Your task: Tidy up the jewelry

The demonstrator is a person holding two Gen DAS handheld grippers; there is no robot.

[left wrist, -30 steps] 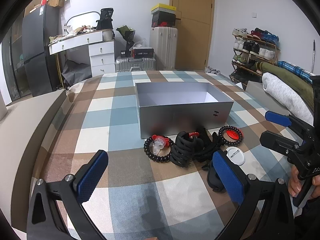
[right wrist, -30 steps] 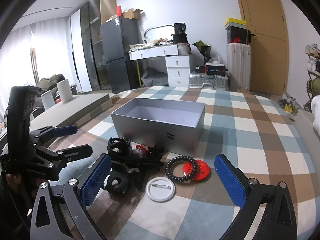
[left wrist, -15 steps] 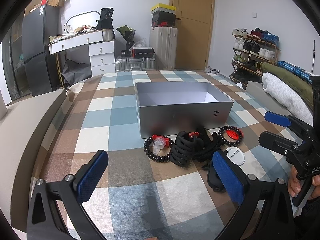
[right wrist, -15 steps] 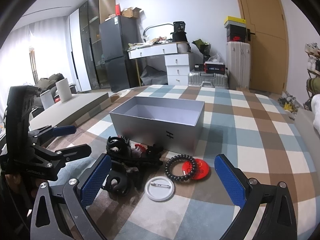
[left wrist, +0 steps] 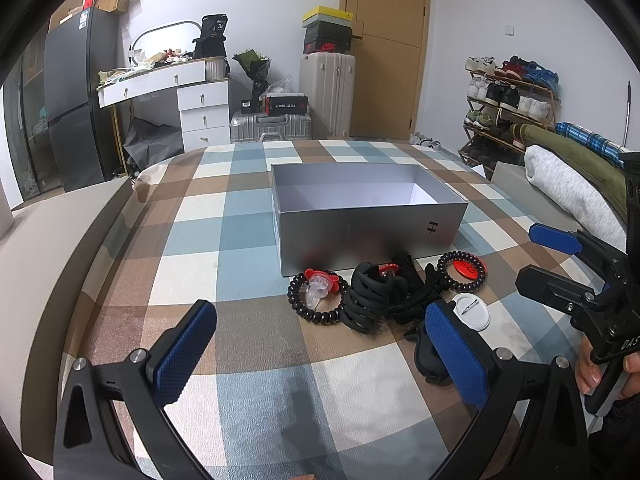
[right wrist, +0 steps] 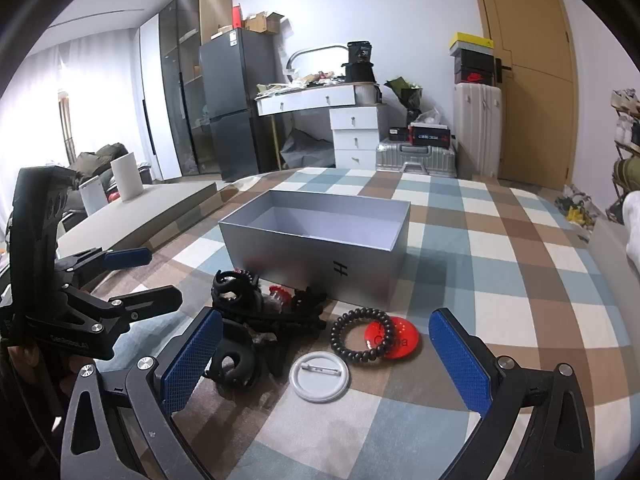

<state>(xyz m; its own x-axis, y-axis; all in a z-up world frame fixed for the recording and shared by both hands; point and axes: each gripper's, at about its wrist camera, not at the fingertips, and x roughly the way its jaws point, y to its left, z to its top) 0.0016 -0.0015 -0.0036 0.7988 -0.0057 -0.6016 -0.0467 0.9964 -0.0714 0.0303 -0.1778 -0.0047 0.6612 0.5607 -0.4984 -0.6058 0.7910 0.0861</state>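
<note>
The left tongs (left wrist: 320, 354) and the right tongs (right wrist: 326, 358) are both wide apart and hold nothing, low over the checked bed (left wrist: 192, 240). Just past them lies the jewelry: a white badge (right wrist: 319, 376), a black bead bracelet (right wrist: 362, 335) on a red disc (right wrist: 402, 338), and black hair clips (left wrist: 374, 298). Behind stands the grey box (left wrist: 368, 232), open on top.

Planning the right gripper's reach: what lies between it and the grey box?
In the right wrist view: white badge, black coil overlapping a red disc, before the box.
</note>
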